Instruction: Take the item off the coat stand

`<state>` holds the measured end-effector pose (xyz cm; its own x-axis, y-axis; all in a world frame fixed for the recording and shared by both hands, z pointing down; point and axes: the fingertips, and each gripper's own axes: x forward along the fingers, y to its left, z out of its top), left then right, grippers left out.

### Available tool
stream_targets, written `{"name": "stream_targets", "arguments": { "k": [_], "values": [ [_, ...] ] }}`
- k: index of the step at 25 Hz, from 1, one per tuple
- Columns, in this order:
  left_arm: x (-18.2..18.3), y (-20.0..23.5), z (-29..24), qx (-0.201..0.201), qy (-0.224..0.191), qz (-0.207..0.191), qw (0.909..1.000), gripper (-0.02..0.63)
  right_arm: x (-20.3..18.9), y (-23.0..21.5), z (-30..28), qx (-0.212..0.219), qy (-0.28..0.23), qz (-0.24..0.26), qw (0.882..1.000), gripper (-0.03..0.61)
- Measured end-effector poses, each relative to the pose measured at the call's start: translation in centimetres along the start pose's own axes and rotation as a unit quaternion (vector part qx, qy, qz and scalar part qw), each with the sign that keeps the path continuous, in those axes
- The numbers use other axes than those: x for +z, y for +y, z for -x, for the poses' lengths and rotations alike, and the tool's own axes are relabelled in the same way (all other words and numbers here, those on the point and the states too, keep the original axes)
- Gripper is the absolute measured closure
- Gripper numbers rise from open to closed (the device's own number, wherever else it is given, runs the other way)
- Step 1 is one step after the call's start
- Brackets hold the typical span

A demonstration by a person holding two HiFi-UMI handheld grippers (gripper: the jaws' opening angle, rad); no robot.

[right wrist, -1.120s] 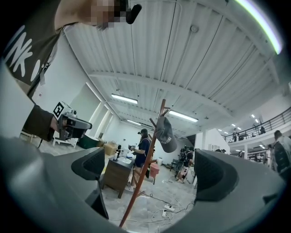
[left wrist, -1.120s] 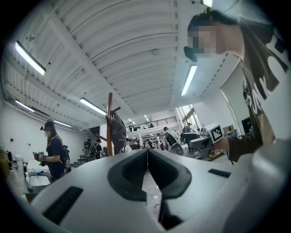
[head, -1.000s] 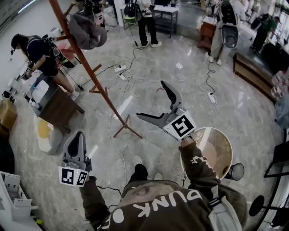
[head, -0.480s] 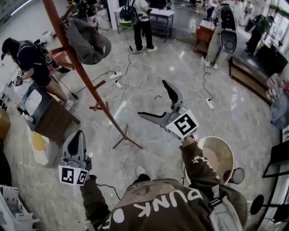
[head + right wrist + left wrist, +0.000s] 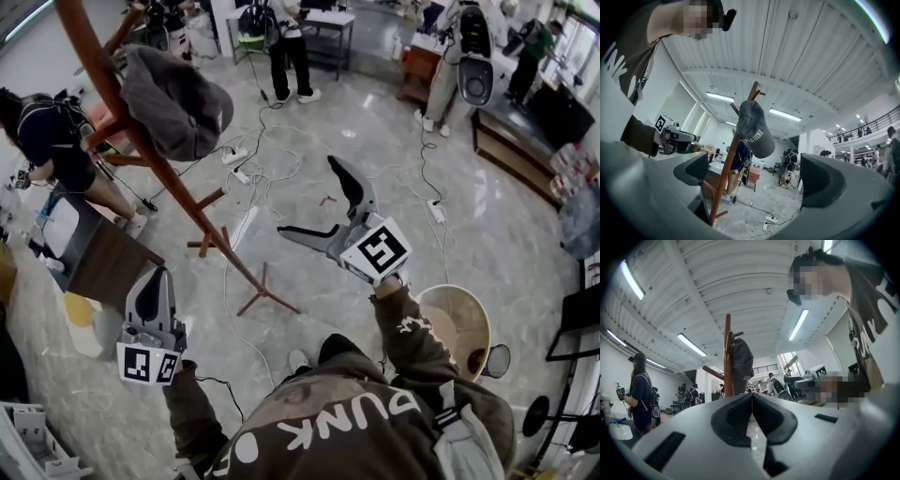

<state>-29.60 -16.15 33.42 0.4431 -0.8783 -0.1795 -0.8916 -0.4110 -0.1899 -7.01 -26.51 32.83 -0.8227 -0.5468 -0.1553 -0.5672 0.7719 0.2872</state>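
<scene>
A grey cap (image 5: pixel 173 101) hangs on a peg of the brown wooden coat stand (image 5: pixel 155 164), at the upper left of the head view. In the right gripper view the cap (image 5: pixel 753 129) shows straight ahead on the stand (image 5: pixel 731 168), well beyond the jaws. My right gripper (image 5: pixel 314 208) stands open, empty, to the right of the stand and apart from the cap. Low at the left, my left gripper (image 5: pixel 154 302) is shut with nothing in it. The left gripper view shows its jaws pressed together, with cap (image 5: pixel 741 364) and stand (image 5: pixel 727 357) beyond.
White cables and power strips (image 5: pixel 240 173) trail over the marble floor by the stand's feet (image 5: pixel 264 298). A dark desk (image 5: pixel 94 258) stands at the left, with a person (image 5: pixel 52 150) beside it. More people (image 5: pixel 286 47) stand at the back. A round wooden table (image 5: pixel 459 328) is near my right arm.
The coat stand and cap have come closer and larger in the head view. My right gripper has shifted slightly up and left, still open. The left gripper keeps its place, shut.
</scene>
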Motion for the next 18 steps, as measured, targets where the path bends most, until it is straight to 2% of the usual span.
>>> {"name": "stream_targets", "arguments": {
  "k": [6,13,18],
  "values": [
    [-0.6,2.1,-3.1,0.035,0.0,-0.001,0.9994,0.609,-0.8,-3.5,-3.3,0.03,-0.016,-0.011,0.999,-0.016],
    [0.5,1.9,-6.1,0.062,0.01,-0.024,0.9977,0.609,2.0,-6.9,-6.2,0.075,-0.056,-0.01,0.996,-0.015],
    [0.1,2.8,-6.4,0.08,0.019,-0.032,0.9961,0.609,4.1,-7.1,-9.2,0.113,-0.086,-0.008,0.99,-0.015]
  ]
}}
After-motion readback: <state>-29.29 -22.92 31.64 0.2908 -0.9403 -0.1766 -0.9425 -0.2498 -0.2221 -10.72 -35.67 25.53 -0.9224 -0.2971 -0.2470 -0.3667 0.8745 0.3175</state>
